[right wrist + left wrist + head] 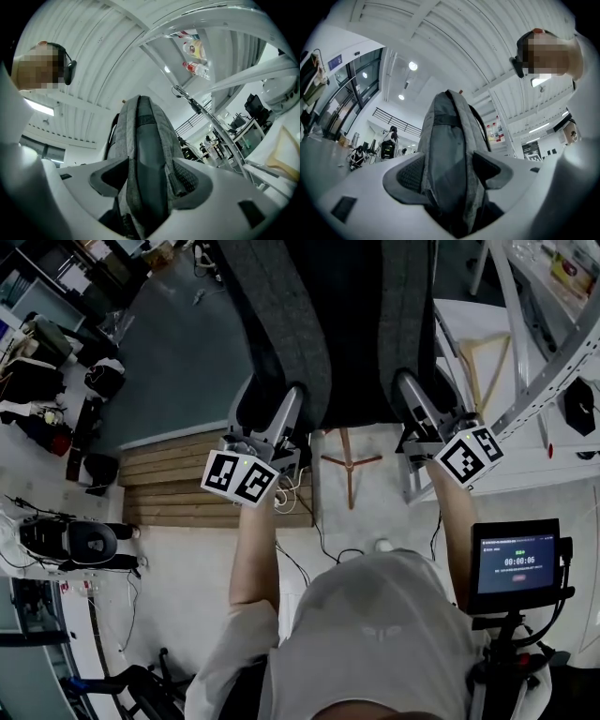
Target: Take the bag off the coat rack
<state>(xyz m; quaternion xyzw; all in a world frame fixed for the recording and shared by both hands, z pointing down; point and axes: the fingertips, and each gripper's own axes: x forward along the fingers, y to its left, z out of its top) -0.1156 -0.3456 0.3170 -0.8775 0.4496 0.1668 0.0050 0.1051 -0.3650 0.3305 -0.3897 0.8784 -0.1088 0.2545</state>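
Two grips set: left gripper (449,176) and right gripper (149,178) jaws clenched on the bag (447,131) between them (grasp step), next likely needs a joint lift off the coat rack (350,467).

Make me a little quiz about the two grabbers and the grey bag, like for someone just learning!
1. True or false: the right gripper is empty.
2. What colour is the bag between its jaws? A) red B) grey C) yellow
3. Fill in: in the head view, the screen stands on the ____ side of the person.

Key: 1 false, its jaws press on the bag; 2 B; 3 right.
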